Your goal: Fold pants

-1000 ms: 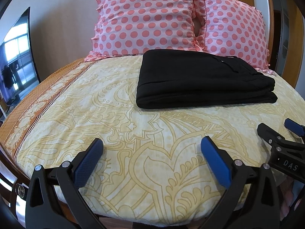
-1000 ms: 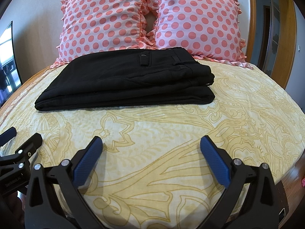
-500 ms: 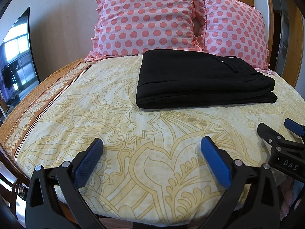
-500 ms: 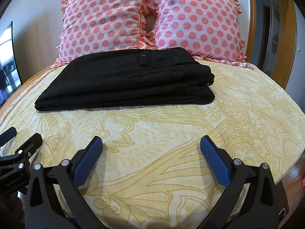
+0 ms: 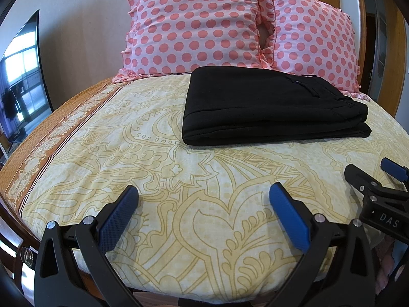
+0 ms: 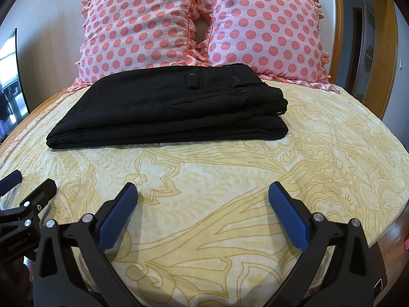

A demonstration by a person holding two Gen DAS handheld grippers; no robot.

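The black pants (image 5: 268, 107) lie folded in a flat rectangular stack on the yellow patterned bed sheet (image 5: 158, 168), in front of the pillows. They also show in the right wrist view (image 6: 168, 112), waistband to the right. My left gripper (image 5: 203, 195) is open and empty, low over the near part of the bed, well short of the pants. My right gripper (image 6: 203, 194) is open and empty, also near the bed's front edge. Each gripper shows at the side of the other's view.
Two pink polka-dot pillows (image 6: 199, 25) stand against the headboard behind the pants. A dark screen (image 5: 23, 76) stands at the left. A wooden door frame (image 6: 383, 51) is at the right. The bed's front edge (image 5: 230, 299) is just below the grippers.
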